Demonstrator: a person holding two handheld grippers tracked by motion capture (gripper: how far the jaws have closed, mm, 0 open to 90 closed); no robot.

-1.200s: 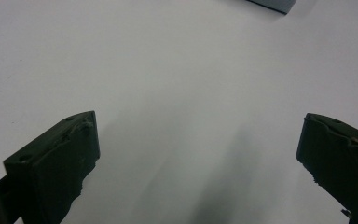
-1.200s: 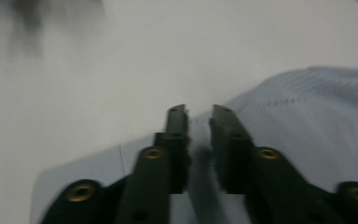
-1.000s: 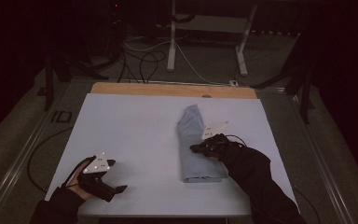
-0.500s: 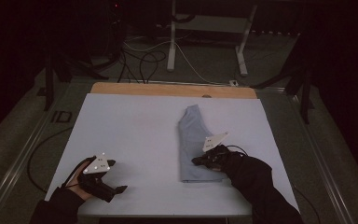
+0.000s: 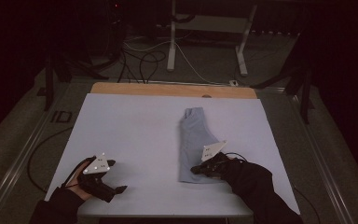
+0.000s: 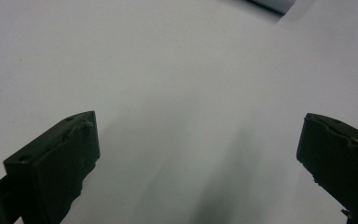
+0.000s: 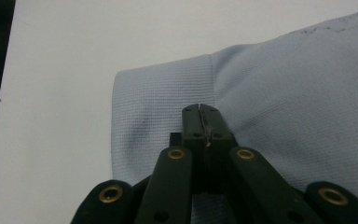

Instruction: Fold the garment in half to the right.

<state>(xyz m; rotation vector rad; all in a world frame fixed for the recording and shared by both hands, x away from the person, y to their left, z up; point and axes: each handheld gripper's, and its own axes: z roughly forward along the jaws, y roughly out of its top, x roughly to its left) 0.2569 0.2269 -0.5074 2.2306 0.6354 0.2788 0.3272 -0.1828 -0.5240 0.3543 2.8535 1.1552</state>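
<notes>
The right tongs (image 5: pixel 196 169) have their jaws pressed fully together, and in the right gripper view (image 7: pixel 200 112) the closed tips rest on the pale blue cloth (image 7: pixel 279 93) with no fold visibly caught between them. They sit at the cloth's near end, close to its left edge. The cloth (image 5: pixel 195 140) lies folded in a long strip on the white surface (image 5: pixel 130 130), right of the middle, running away from the person. The left tongs (image 5: pixel 119 189), jaws spread wide and holding nothing, hover over bare surface near the front left corner, well apart from the cloth.
</notes>
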